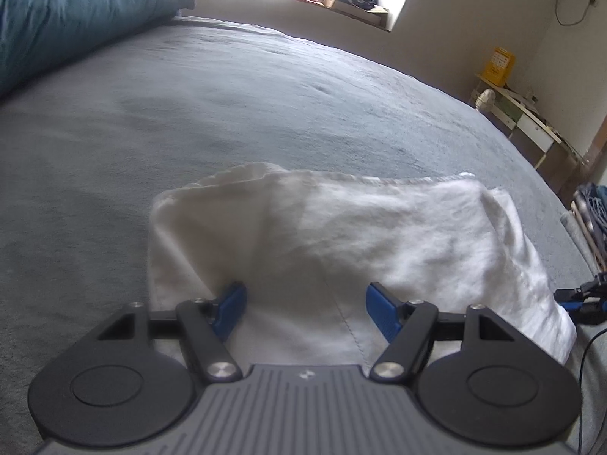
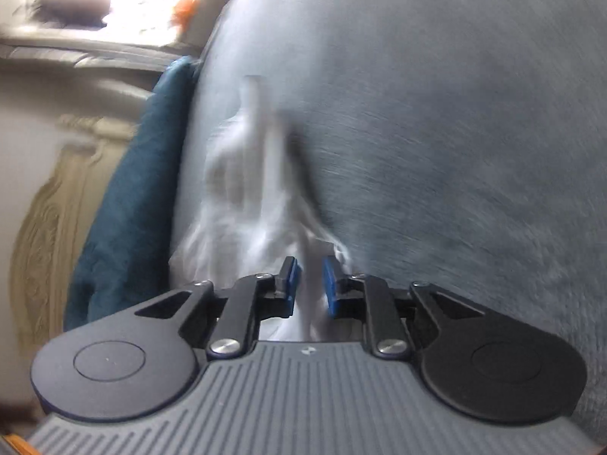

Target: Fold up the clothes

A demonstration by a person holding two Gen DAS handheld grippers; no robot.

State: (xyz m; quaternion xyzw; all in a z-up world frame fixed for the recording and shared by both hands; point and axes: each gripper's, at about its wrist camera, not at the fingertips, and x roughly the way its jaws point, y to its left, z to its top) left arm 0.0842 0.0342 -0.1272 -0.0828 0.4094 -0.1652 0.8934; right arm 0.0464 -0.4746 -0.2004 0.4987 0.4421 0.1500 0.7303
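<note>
A white garment (image 1: 341,235) lies partly folded on the grey bed cover (image 1: 227,94), with a doubled layer rising toward its far hemmed edge. My left gripper (image 1: 307,303) hangs over its near part with the blue pads wide apart, so it is open. The left pad (image 1: 231,303) sits against a raised fold. In the blurred right wrist view the same white garment (image 2: 246,208) stretches away from my right gripper (image 2: 311,284). Its jaws stand a little apart, a strip of cloth runs through the narrow gap, and the pads do not seem to press on it.
A teal pillow (image 1: 76,11) lies at the bed's far left and shows again as the pillow (image 2: 132,189) beside a carved headboard (image 2: 45,227). Right of the bed stand a low table (image 1: 523,113) with a yellow box (image 1: 500,66), and cables (image 1: 592,212).
</note>
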